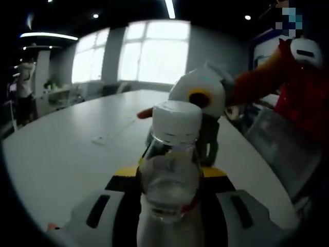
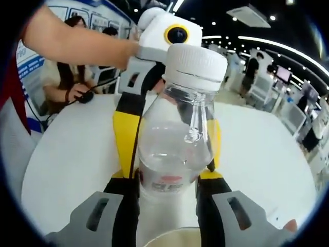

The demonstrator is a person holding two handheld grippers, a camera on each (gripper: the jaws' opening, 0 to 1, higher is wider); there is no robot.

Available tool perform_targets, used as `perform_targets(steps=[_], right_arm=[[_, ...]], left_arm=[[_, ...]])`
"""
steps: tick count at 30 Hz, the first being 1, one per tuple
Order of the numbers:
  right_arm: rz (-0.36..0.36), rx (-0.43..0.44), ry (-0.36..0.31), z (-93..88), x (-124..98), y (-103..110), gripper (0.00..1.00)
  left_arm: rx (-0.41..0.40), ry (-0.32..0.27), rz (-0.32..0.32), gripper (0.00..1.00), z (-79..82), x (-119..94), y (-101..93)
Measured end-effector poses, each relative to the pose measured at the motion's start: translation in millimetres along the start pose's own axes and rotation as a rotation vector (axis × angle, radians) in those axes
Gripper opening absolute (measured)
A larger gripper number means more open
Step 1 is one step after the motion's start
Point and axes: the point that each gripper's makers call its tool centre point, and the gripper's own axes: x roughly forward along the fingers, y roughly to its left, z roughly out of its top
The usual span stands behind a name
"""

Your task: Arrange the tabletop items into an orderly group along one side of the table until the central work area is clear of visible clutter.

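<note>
Bottle (image 1: pixel 172 170): one, clear plastic with white cap (image 2: pixel 195 66) and red-printed label, clamped between the jaws of two grippers, left (image 1: pixel 169 198) and right (image 2: pixel 167 198) (facing each other).

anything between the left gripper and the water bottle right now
Nothing visible. The clear bottle with its white cap already sits between the left gripper jaws. The right gripper is close behind it, on the far side, over the white table.

Tabletop (image 1: pixel 61 154) white, broad, running far toward the windows; a flat pale rectangular strip (image 1: pixel 110 135) lies on it mid-distance, left of centre; in the right gripper view the same white tabletop (image 2: pixel 262 154) has a rounded far edge.
</note>
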Motion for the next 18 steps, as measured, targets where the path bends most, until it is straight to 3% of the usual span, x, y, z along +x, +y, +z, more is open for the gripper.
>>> perform_targets(steps=[4,18], right_arm=[[-0.002,-0.024,0.037,-3.2,1.0,0.7,0.43],[-0.014,-0.033,0.054,-3.4,-6.6,-2.7,0.42]], left_arm=[[-0.007,-0.007,0.003,0.40,0.7,0.6,0.7],[0.000,-0.060,0.017,0.40,3.8,2.1,2.1]])
